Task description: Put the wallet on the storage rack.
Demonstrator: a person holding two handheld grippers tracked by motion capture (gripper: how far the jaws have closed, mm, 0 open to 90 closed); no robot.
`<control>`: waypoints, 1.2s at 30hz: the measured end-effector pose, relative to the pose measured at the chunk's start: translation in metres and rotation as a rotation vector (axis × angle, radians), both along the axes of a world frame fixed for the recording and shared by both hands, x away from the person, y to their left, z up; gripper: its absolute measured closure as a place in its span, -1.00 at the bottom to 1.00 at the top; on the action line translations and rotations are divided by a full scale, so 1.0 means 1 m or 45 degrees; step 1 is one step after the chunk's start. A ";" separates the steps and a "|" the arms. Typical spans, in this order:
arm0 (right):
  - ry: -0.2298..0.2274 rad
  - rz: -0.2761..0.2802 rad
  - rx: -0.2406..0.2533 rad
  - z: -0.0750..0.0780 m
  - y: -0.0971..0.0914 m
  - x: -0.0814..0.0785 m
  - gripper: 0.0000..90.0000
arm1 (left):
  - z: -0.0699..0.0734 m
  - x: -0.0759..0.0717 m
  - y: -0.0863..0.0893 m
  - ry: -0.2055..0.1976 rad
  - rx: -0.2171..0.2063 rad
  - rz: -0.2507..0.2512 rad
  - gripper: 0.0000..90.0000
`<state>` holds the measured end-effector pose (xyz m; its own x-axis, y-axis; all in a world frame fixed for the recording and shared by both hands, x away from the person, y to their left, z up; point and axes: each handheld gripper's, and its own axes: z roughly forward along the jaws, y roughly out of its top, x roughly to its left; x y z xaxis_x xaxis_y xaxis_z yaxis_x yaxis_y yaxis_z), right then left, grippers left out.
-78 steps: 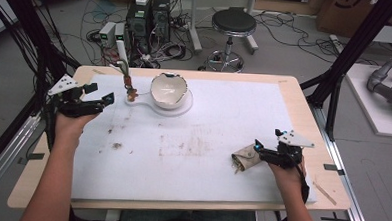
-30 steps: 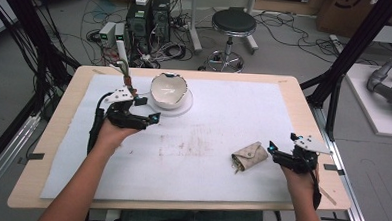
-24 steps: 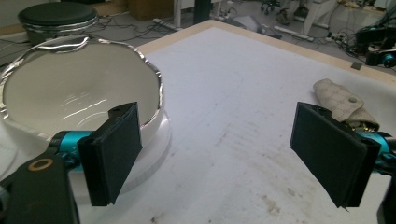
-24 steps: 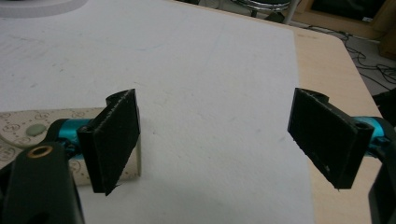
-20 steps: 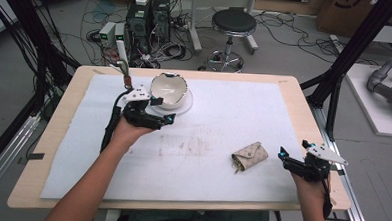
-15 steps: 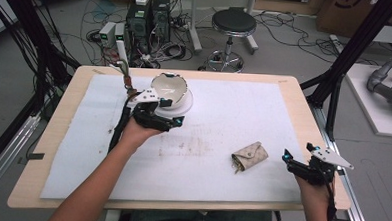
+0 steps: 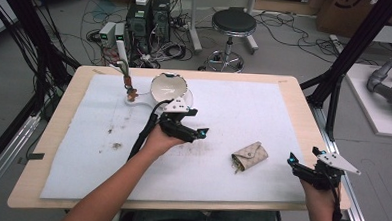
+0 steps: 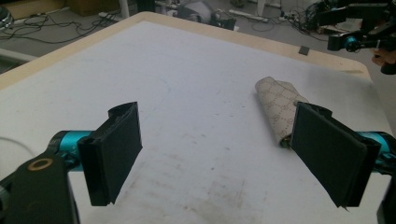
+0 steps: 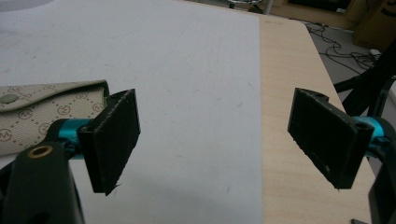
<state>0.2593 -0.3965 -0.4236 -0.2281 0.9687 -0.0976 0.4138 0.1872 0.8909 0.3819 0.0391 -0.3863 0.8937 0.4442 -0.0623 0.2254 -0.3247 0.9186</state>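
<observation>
Your left gripper (image 7: pixel 195 133) hangs over the middle of the white mat (image 7: pixel 264 108), jaws spread wide and empty, pointing toward the wallet (image 7: pixel 250 156). The wallet lies flat on the mat between your two grippers, touching neither. Your right gripper (image 7: pixel 296 164) sits at the table's (image 7: pixel 295 95) right edge, jaws likewise spread and empty.

I can read no words or numbers; the beige patterned fabric pouch (image 9: pixel 32 116) just left of my right gripper's left jaw carries a repeating monogram print, too small to make out.
</observation>
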 end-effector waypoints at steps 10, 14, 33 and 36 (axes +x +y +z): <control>-0.001 0.000 0.001 0.000 0.002 -0.001 -0.62 | -0.013 -0.014 -0.048 0.028 0.054 -0.051 -0.69; -0.006 0.009 -0.002 0.001 0.003 0.000 -0.62 | -0.018 -0.017 -0.066 0.029 0.088 -0.075 -0.69; -0.001 0.013 0.014 0.000 0.002 0.004 -0.62 | -0.046 -0.021 -0.140 0.072 0.224 -0.172 -0.71; 0.000 0.013 0.018 0.000 0.002 0.004 -0.62 | -0.052 -0.020 -0.150 0.082 0.268 -0.168 -0.71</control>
